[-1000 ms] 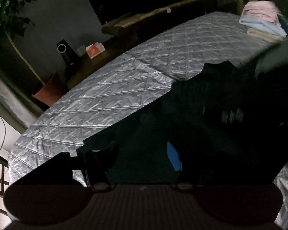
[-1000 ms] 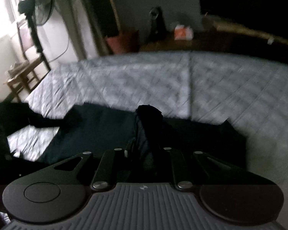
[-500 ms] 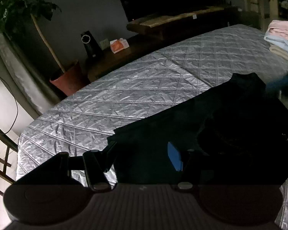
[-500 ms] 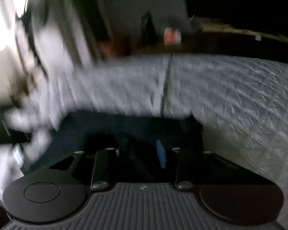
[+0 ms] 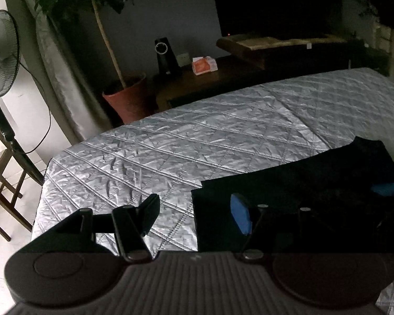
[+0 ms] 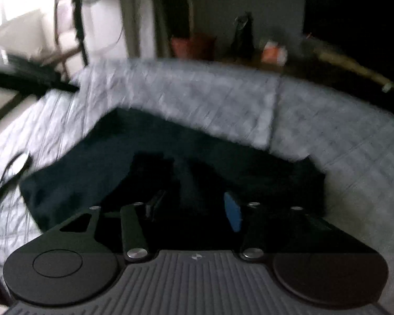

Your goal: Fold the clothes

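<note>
Lying on one quilted bed: one dark garment; two hand-held grippers parted.

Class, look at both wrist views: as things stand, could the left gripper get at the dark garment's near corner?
Probably yes: the left gripper is open, the dark garment lies flat on the quilt, and nothing covers its corner.

Each gripper is matte black, with 2 fingers, blue pads, silver screws and a ribbed grey base.

Dark garment flat on quilt
</note>
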`<state>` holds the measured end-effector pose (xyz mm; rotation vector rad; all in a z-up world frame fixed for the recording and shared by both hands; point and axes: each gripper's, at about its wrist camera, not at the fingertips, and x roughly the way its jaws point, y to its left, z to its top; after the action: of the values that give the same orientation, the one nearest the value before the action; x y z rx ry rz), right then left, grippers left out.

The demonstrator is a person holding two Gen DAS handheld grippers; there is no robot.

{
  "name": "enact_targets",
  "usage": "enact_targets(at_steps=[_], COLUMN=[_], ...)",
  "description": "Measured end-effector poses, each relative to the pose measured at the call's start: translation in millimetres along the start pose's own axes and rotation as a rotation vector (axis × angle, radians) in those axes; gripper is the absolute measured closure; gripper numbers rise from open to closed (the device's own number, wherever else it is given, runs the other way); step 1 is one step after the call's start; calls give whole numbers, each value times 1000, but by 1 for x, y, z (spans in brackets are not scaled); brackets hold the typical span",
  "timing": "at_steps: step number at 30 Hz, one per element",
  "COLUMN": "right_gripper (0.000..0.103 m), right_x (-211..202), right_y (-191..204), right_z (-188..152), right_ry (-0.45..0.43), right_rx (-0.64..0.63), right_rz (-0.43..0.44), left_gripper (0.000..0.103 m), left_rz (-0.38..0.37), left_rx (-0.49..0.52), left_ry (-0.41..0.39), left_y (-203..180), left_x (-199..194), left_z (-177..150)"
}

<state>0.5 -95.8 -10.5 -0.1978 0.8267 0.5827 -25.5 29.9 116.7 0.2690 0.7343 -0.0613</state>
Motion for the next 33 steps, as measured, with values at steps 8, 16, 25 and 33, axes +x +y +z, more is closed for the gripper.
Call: enact_targets(at_steps=[8, 16, 25, 33], right_gripper=[52, 62, 19, 26], right_x=[-37, 7, -32, 12], right_y=[3, 27, 99, 184], right_z=[5, -3, 3, -9], right_ry=[-117, 69, -56, 43], right_rx=[-37, -105, -380, -542], right_rz=[-22, 68, 41, 169], left_gripper=[47, 45, 44, 44], left_rz=[7, 37, 107, 113], left_rx=[-7, -48, -181, -205], left_ry=[-7, -8, -19, -32], left_y=[5, 20, 64, 72], left_x=[-5, -8, -16, -22], left_z=[-1, -1, -3, -4])
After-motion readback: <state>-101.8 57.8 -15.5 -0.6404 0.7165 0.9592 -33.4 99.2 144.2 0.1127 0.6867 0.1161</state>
